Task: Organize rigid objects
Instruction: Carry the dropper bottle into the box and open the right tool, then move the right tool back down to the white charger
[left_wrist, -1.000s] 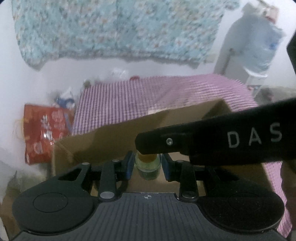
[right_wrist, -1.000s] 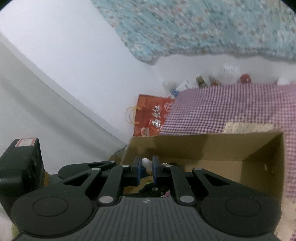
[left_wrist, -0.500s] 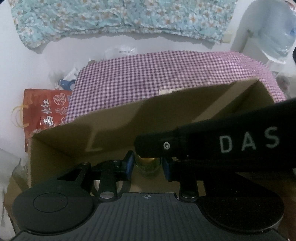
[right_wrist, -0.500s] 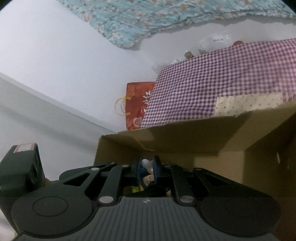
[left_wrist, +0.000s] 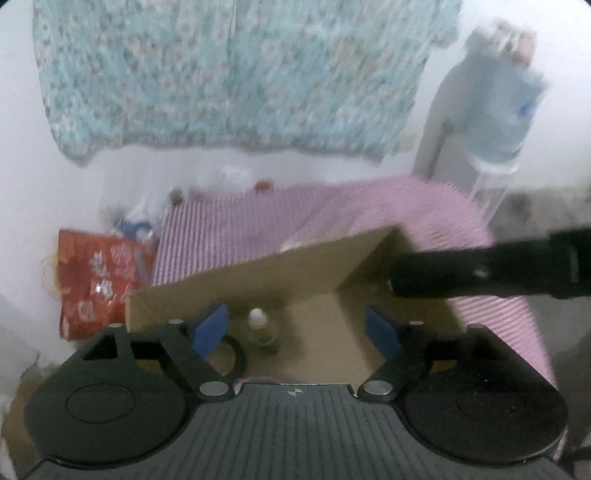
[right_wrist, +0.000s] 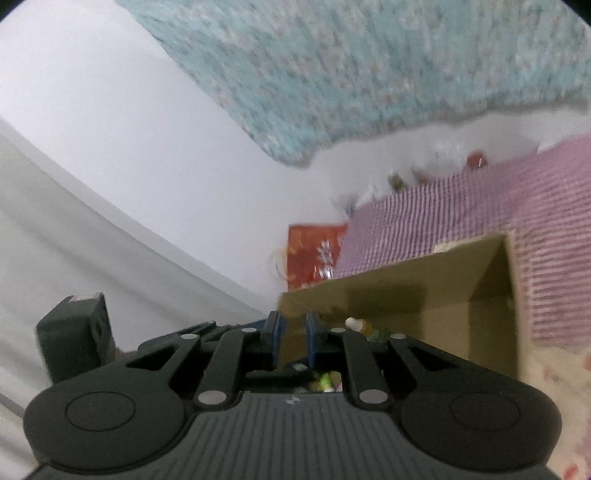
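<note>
An open cardboard box (left_wrist: 258, 284) sits against a bed with a purple checked cover. My left gripper (left_wrist: 295, 328) is wide open and empty above the box. A small clear bottle with a white cap (left_wrist: 260, 326) stands on the box floor between the blue pads. My right gripper (right_wrist: 292, 332) hangs over the box's (right_wrist: 424, 295) left rim, its blue pads a narrow gap apart with nothing between them. A white-capped bottle (right_wrist: 360, 325) lies in the box just right of it. The right gripper's black body (left_wrist: 480, 273) crosses the left wrist view.
A red gift bag (left_wrist: 96, 280) stands on the floor left of the bed (left_wrist: 240, 229). Small items line the wall at the bed's far edge. A floral curtain (left_wrist: 221, 74) hangs above. A water dispenser (left_wrist: 491, 110) stands at the right. Both views are blurred.
My left gripper has opened wide and let go of the small bottle, which now stands in the box. My right gripper has released its white-capped item and pulled back and up.
</note>
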